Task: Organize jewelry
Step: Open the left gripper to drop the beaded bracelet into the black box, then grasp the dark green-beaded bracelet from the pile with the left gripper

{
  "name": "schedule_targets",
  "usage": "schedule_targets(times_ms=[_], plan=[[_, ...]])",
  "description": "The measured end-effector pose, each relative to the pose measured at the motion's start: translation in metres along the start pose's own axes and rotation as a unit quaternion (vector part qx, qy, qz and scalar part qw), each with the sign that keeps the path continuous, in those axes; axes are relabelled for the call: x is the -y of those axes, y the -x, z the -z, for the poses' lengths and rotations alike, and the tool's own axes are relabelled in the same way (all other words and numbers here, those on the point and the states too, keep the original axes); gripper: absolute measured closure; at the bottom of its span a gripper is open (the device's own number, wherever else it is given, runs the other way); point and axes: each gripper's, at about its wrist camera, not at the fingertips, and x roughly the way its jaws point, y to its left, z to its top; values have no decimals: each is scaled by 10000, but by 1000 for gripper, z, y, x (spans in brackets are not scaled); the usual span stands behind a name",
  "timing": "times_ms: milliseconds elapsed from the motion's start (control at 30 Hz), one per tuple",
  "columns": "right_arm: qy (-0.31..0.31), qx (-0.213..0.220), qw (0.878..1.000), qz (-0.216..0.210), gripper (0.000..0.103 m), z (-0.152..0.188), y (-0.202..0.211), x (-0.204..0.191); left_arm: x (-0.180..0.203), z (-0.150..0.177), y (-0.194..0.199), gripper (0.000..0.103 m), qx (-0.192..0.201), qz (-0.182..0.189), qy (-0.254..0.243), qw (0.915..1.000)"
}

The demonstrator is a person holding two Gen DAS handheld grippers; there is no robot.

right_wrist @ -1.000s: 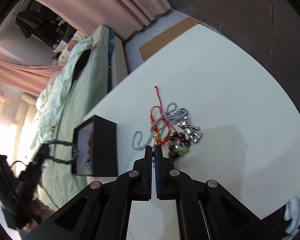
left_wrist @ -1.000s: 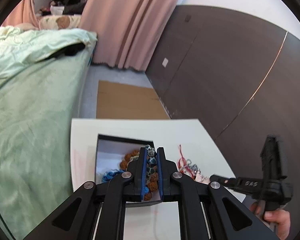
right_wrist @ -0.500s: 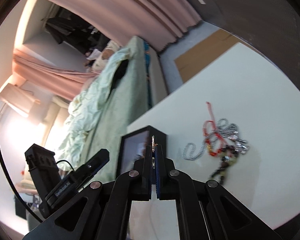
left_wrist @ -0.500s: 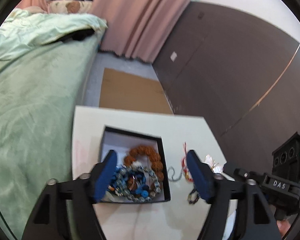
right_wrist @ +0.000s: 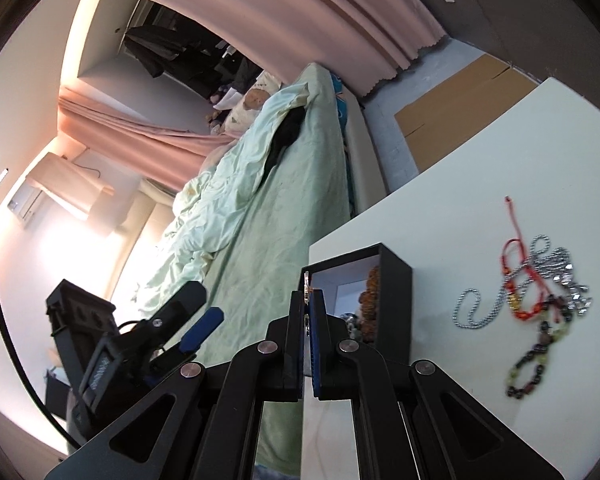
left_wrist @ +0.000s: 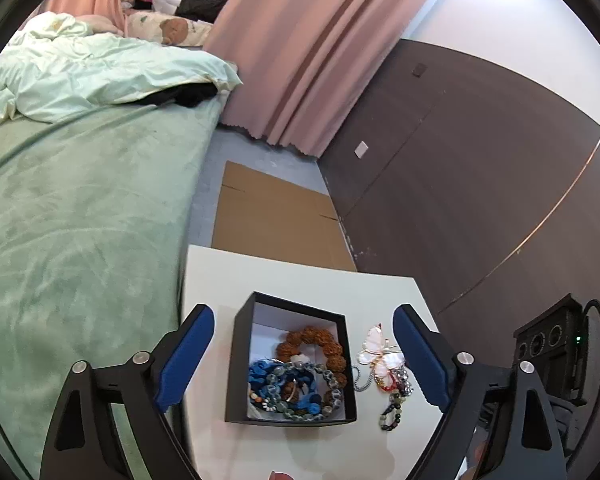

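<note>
My left claw (left_wrist: 304,356) stands spread wide, its jaws having just been opening, with nothing between the blue pads (left_wrist: 188,352); it hangs above the near part of the white counter (left_wrist: 300,280). Seen between the pads is the open black box (left_wrist: 292,364), standing on the counter near its left edge. Inside lie a brown bead bracelet (left_wrist: 320,346), blue beads (left_wrist: 268,376) and a grey-green bead bracelet (left_wrist: 312,394), overlapping one another.

Just right of the box, loose on the counter, lies a heap: a butterfly piece (left_wrist: 382,354), a silver chain (right_wrist: 488,308), a red cord (right_wrist: 518,264) and a dark bead bracelet (right_wrist: 534,360), tangled together and touching.

My right claw (right_wrist: 310,312) is pressed together, pinching a small metal item (right_wrist: 307,286) whose tip protrudes past the pads; what it is I cannot tell. It sits at the near left rim of the box.

Left of the counter is a green bed (left_wrist: 80,220); cardboard (left_wrist: 272,216) lies on the floor beyond.
</note>
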Motion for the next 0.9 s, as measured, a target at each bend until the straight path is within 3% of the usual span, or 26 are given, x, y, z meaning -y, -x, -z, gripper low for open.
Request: schedule_targets(times_ms=[133,200,233,267,333,500,633,900], plan=[[19,6,9998,-176,99,2,-13,-5,-4,-1,2,9,12,-27,41,10000],[59,78,9999,-64,97,2,-18,-7,-5,-2,2,9,24,-38,43,10000],[57,-49,10000,-11,87,2,-23,-6,-5,-2,3,9,31,-38,41,10000],[31,-150,9999,-1,64,1,-26,-5,-6,-2,3,9,38,-36,39,10000],[-50,-121,9998,131,51,2,-22,0,-5,-2,3,8,55,-49,23,10000],[-63,67,9997,212,50,-5,3,7,1,2,1,6,39,-8,-35,10000],[-118,258,9990,357,43,-11,28,17,10,6,-3,5,-25,41,-159,9999],[-92,263,9969,740,43,-14,63,33,43,25,-14,4,-250,142,-650,9975]])
